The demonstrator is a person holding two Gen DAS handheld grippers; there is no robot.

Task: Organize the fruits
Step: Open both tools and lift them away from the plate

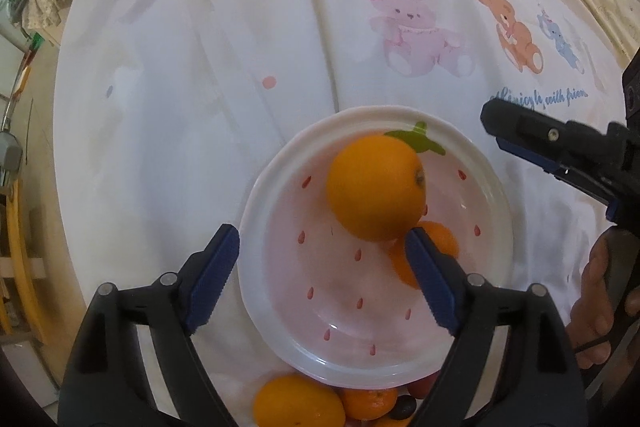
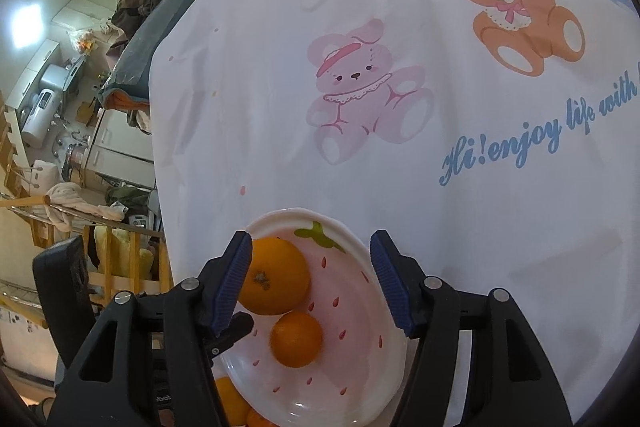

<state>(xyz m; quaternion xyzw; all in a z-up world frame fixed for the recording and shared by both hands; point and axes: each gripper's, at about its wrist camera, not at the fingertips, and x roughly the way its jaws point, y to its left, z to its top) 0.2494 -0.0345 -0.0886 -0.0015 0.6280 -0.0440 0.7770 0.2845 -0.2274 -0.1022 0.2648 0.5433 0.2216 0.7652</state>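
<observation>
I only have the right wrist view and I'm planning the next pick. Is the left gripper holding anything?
Observer: No. The left gripper is open and empty, and it hangs over the plate.
Operator: I can see something orange at the plate's near edge. What's in that pile?
Observer: A big orange, a mandarin and a small dark fruit, all outside the plate.
Operator: Where does my gripper sit relative to the plate?
Observer: The right gripper is off to the plate's right, and its tips are clear of the rim.
</observation>
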